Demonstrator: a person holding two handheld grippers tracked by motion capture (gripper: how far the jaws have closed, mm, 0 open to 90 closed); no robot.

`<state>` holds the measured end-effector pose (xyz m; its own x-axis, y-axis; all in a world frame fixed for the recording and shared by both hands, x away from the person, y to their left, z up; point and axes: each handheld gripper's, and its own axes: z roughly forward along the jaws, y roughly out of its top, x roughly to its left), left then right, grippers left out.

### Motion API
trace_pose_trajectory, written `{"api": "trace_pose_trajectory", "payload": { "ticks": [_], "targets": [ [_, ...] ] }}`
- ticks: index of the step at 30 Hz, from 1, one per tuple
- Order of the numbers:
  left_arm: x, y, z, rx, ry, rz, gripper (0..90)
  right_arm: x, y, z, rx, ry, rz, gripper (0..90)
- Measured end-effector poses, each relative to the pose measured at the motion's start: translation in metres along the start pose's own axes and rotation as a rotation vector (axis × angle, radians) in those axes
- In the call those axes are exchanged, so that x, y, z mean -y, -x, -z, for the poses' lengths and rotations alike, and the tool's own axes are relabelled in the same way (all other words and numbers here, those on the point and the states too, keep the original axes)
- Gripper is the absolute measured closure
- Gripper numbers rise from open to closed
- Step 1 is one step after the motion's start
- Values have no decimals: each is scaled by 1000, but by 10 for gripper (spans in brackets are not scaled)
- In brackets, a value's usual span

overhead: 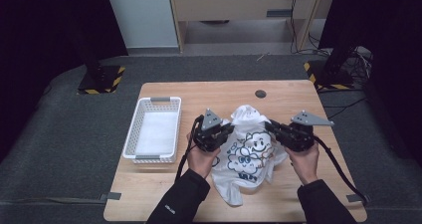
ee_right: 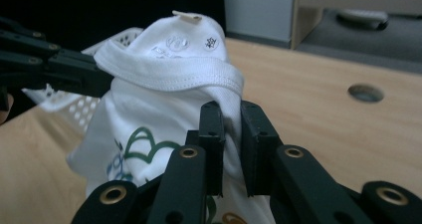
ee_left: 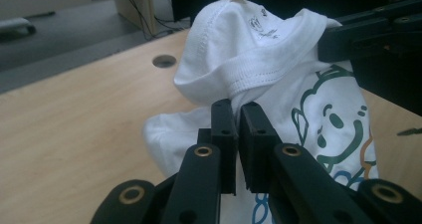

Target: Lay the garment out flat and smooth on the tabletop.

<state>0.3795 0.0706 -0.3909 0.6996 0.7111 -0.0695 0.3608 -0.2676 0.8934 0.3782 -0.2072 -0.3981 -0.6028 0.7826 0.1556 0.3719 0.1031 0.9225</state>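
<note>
A white T-shirt (overhead: 250, 147) with a cartoon cloud print hangs bunched over the middle of the wooden table (overhead: 164, 189), its lower part lying on the wood. My left gripper (overhead: 230, 128) is shut on the shirt's left side, and my right gripper (overhead: 269, 126) is shut on its right side. In the left gripper view the jaws pinch white cloth (ee_left: 259, 50) at the collar hem, pads (ee_left: 221, 119) nearly together. The right gripper view shows the same grip on the ribbed collar (ee_right: 169, 72). Each hand is behind its gripper.
A white slotted basket (overhead: 160, 100) lies left of the shirt. A round cable hole (overhead: 260, 93) is in the table's far edge. Bare wood extends on the right and near side. Black stands with hazard-striped feet (overhead: 102, 82) are on the floor beyond.
</note>
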Motion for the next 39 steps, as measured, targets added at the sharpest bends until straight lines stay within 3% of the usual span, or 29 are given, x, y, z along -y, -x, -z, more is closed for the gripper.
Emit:
{"api": "trace_pose_trajectory", "payload": {
  "ticks": [1,2,3,4,5,6,7,9,10,12,15,18,23,29,34,39],
  "targets": [
    [-10,-5,-3,-36,10,-19,850,-7,0,-4,26,18,2,808],
    [-10,-5,-3,-36,10,-19,849,-11,1,-7,43,24,4,808],
    [-16,-9,-7,-65,9,-33,845,-17,2,-14,78,34,14,808],
    [-19,-11,-11,-83,10,-43,845,-17,2,-14,78,34,14,808],
    [-24,-17,-19,-127,12,-63,841,-21,2,-19,101,40,22,808],
    [-26,-20,-25,-169,23,-72,768,-27,4,-31,152,44,43,797],
    [-26,-25,-32,-209,23,-68,631,-28,6,-39,183,50,45,743],
    [-23,-35,-40,-233,-4,-37,570,-28,13,-55,245,52,20,586],
    [-20,-38,-41,-238,-11,-6,490,-26,17,-61,266,40,6,532],
    [-14,-40,-38,-212,5,23,476,-23,22,-68,301,8,6,411],
    [-5,-39,-30,-221,6,-7,397,-19,24,-65,301,1,29,325],
    [6,-35,-19,-203,-13,20,271,-14,25,-51,289,2,21,256],
    [19,-28,-7,-183,-35,30,198,-6,24,-27,279,-28,12,203],
    [44,-17,6,-132,-70,84,143,14,25,-10,282,-90,0,202],
    [80,0,9,-116,-139,97,123,53,33,-3,267,-221,-2,361],
    [106,10,5,-101,-172,122,120,78,44,-5,265,-265,-48,398]
  ]
}}
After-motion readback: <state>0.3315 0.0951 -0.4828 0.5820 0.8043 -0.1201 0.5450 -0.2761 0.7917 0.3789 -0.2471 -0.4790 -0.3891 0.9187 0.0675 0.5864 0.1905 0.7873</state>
